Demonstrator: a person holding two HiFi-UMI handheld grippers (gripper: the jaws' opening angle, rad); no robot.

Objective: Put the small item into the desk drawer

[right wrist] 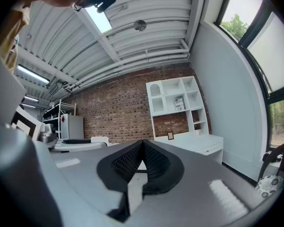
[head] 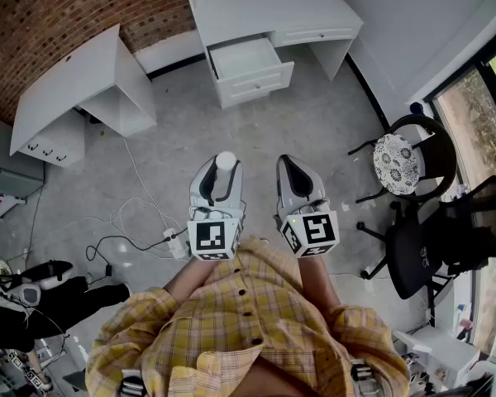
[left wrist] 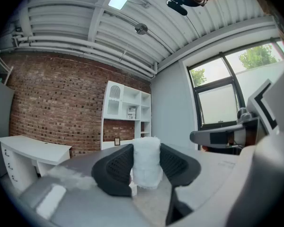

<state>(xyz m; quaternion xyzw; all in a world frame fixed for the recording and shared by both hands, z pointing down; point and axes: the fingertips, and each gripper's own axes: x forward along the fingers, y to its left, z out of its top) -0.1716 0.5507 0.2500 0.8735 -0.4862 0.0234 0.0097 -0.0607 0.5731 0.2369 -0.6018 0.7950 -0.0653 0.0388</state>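
Carrying the small item (left wrist: 146,162) to the drawer (head: 246,59).
Fingers of my left gripper (head: 223,176) pinch it; my right gripper (head: 291,172) is pressed together, empty. The open drawer lies at 12 o'clock, so I judge I must approach.

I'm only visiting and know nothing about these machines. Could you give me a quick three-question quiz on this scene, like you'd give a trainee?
1. True or false: the drawer of the white desk stands open.
2. What do the left tongs grip? A: a small white item; B: a pen; C: nothing.
3. Fill in the blank: the right tongs are closed and ____.

Key: 1 true. 2 A. 3 empty.
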